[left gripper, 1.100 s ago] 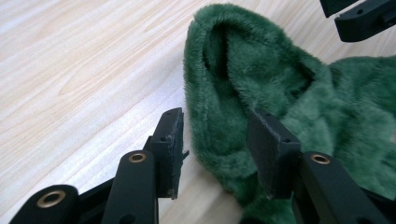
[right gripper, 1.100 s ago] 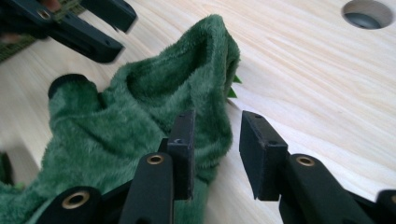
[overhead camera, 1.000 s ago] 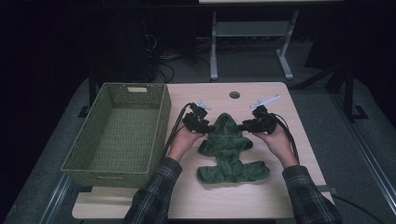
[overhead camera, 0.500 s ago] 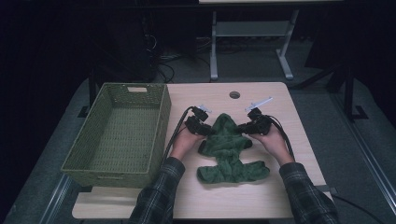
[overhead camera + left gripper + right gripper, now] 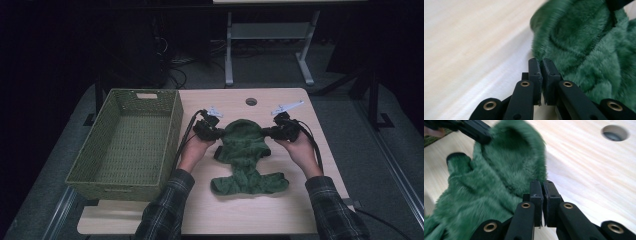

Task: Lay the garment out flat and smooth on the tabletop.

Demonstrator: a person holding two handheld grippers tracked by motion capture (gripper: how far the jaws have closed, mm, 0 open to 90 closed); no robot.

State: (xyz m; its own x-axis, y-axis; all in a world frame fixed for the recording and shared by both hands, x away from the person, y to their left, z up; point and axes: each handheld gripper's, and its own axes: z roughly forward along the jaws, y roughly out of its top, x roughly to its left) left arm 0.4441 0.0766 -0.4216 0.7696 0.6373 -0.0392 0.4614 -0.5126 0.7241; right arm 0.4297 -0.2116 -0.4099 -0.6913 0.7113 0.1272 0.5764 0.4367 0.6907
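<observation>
A green fleecy garment (image 5: 247, 150) lies on the pale wooden table (image 5: 300, 210), hood end away from the person. My left gripper (image 5: 219, 133) is at the hood's left edge and my right gripper (image 5: 270, 131) at its right edge. In the left gripper view my left gripper (image 5: 541, 61) has its jaws together with the garment (image 5: 584, 45) edge pinched at the tips. In the right gripper view my right gripper (image 5: 541, 182) likewise pinches the garment (image 5: 499, 177) edge. Both pairs of jaws have just been closing on the fabric.
A green woven basket (image 5: 176, 117) stands at the table's left, close to the left hand. A round cable hole (image 5: 251, 101) sits in the table beyond the garment. A metal stand (image 5: 267, 32) is on the floor behind the table.
Both grippers' jaws have closed onto the hood's side edges. The hands stay about where they were, and the hood's top now looks bunched narrower between them.
</observation>
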